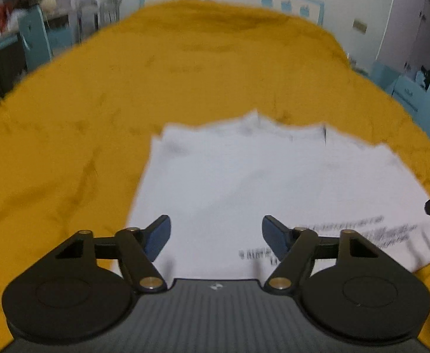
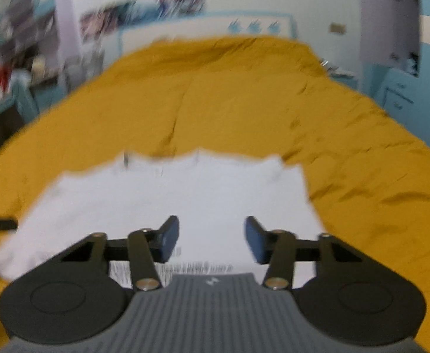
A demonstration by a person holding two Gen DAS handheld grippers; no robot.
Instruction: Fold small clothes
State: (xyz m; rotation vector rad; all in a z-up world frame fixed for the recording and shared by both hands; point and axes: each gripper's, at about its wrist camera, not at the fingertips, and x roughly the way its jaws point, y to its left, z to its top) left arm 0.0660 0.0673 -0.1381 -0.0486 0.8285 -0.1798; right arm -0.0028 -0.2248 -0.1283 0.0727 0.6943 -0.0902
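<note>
Just ahead of both spread, empty hand-held grippers, left (image 1: 216, 236) and right (image 2: 212, 239), the white shirt (image 1: 244, 182) lies on the yellow bed (image 1: 97, 103) partly folded, seemingly with more folds left.

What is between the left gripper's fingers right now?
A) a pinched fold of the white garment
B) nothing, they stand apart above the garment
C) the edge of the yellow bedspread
B: the left gripper stands open, its fingers apart over the white garment, which lies flat on the yellow bedspread.
</note>
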